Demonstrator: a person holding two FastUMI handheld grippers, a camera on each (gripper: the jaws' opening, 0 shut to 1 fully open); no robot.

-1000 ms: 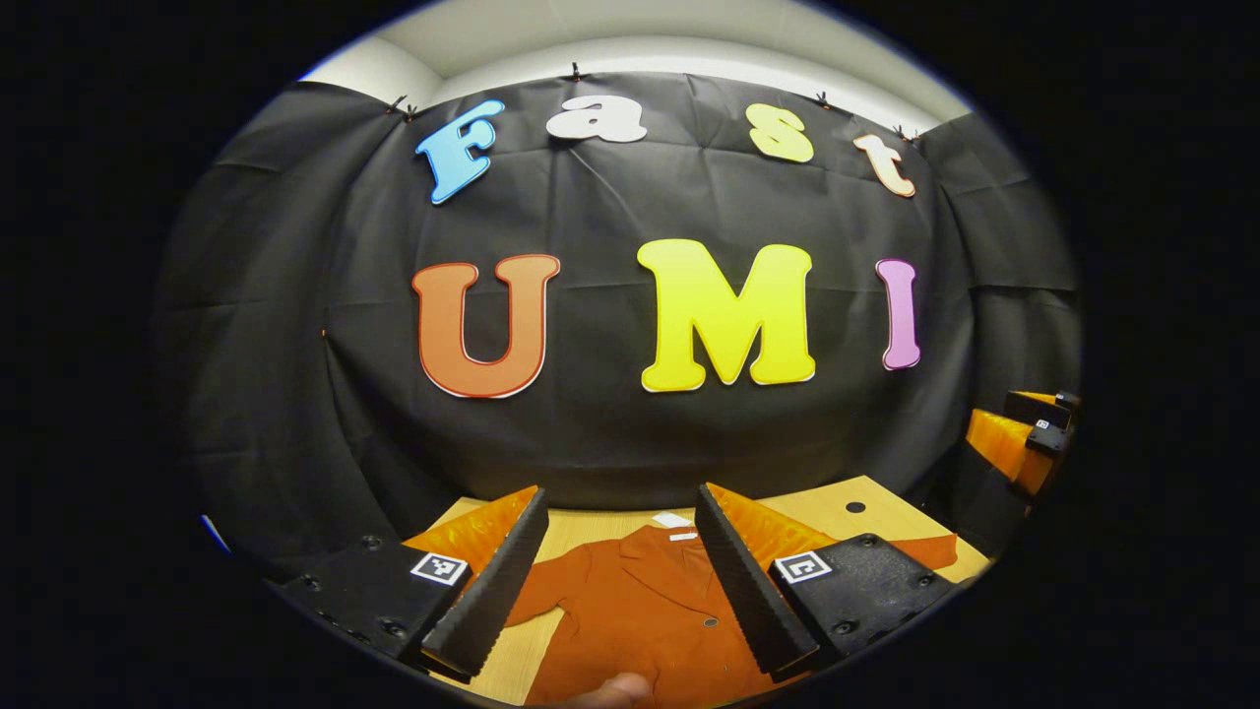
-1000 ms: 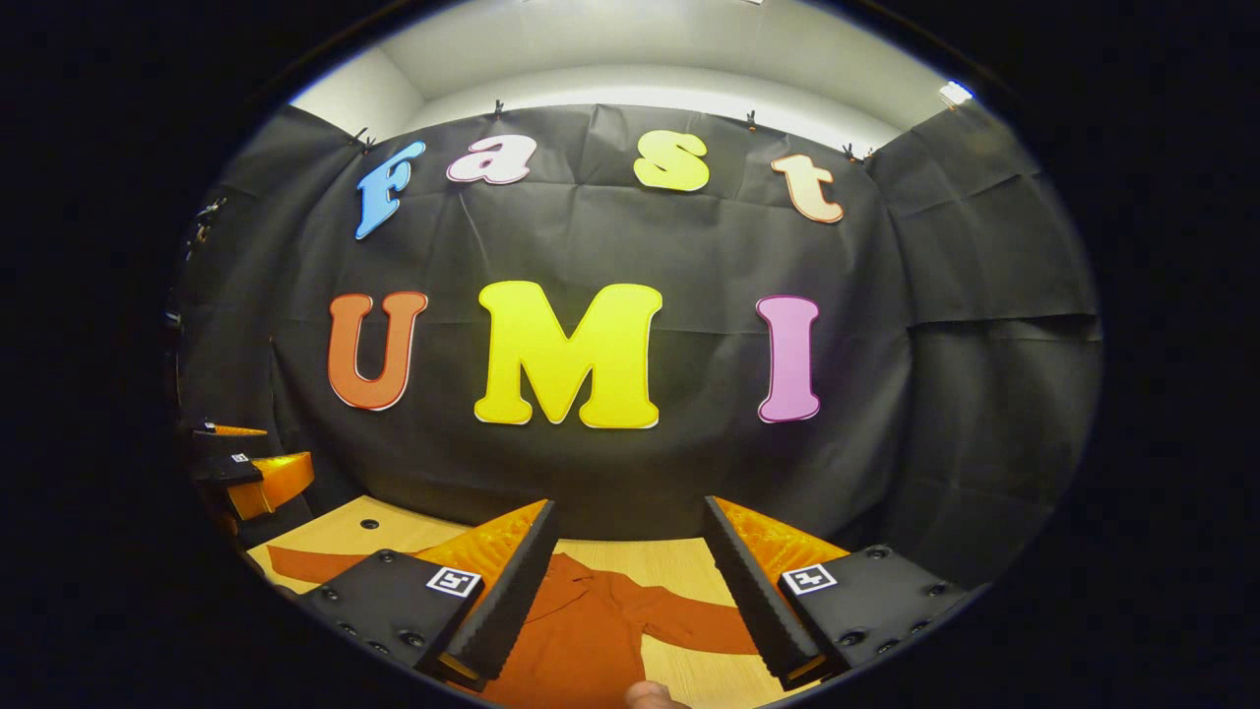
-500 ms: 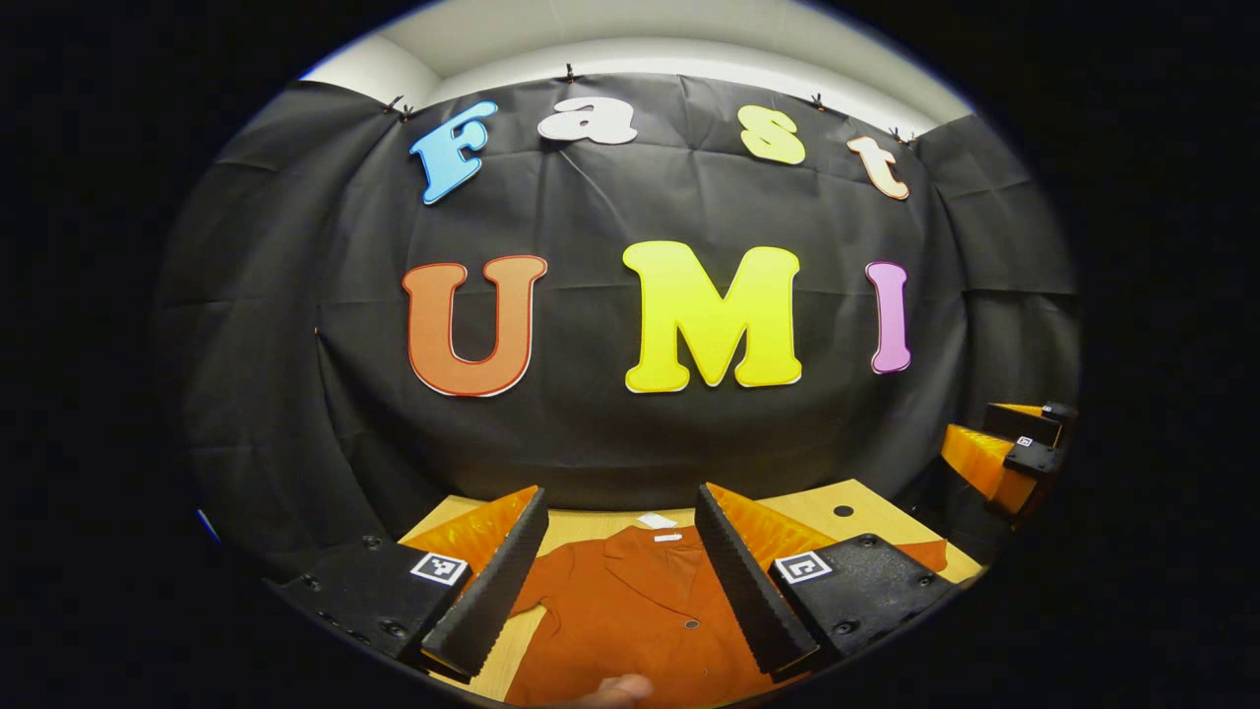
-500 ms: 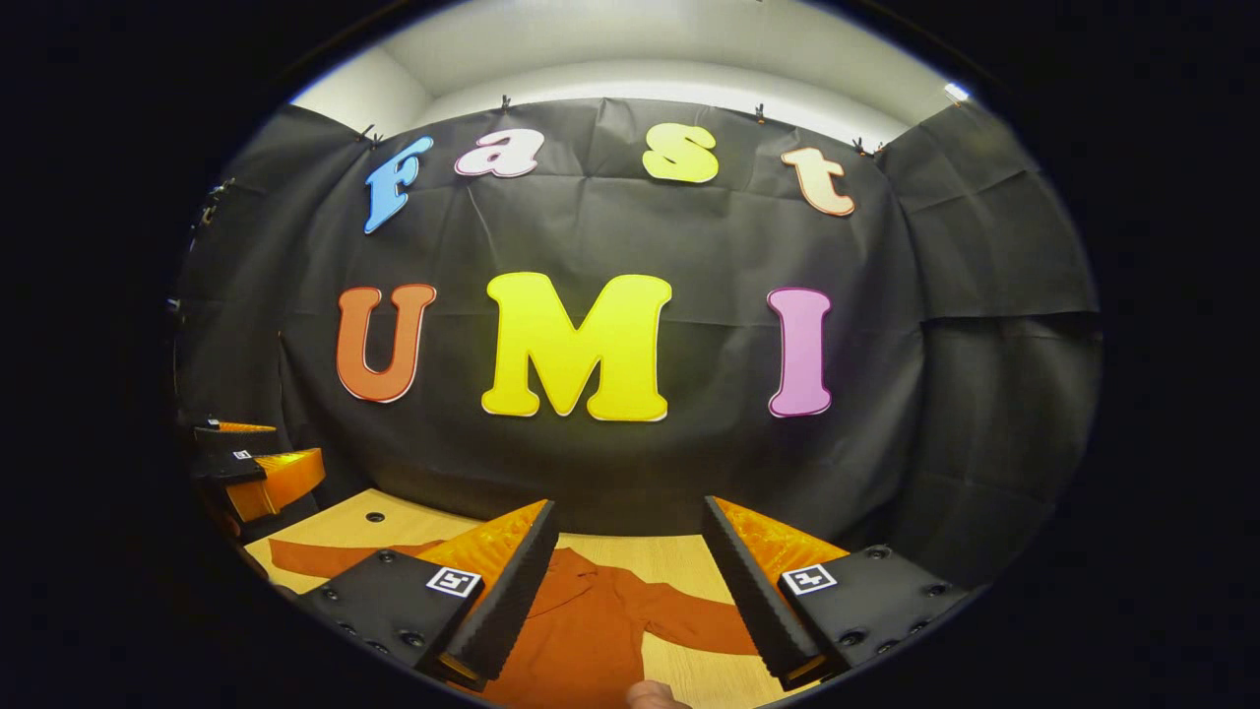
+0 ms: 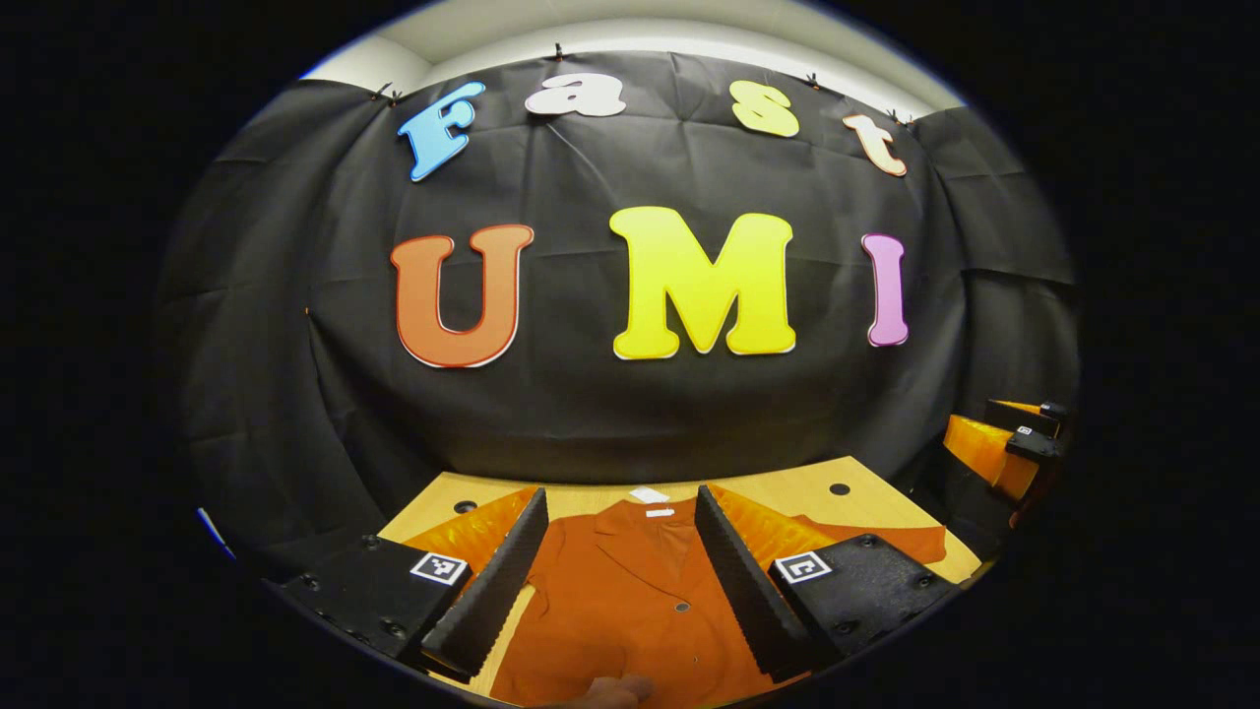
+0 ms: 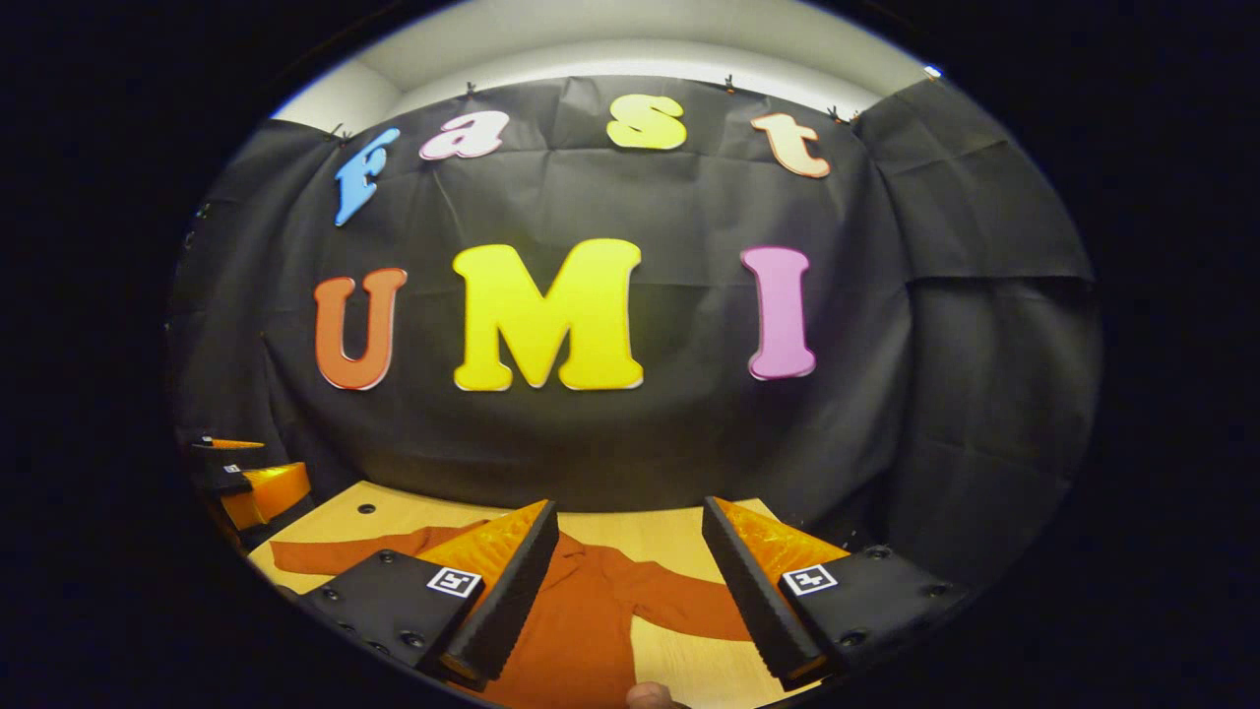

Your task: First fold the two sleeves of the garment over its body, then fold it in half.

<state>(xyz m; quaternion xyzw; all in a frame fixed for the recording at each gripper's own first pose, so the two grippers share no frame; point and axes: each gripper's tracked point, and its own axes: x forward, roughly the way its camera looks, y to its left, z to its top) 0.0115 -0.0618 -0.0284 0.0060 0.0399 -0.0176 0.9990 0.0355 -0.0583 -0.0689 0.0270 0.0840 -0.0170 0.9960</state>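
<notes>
You have tipped both views downward; left gripper and right gripper gape wide, empty, above the rust-orange buttoned fabric garment on the light wooden table.

Your garment lies flat on the table, collar toward the wall, sleeves out to both sides, with your two grippers above its near edge.

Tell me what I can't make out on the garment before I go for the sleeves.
- Garment hem: cut off at the bottom edge, both views.
- One sleeve's end, left gripper view: hidden behind the left claw.
- Other sleeve's cuff, right gripper view: behind the right claw finger.
- Collar tag: too small to tell.
</notes>
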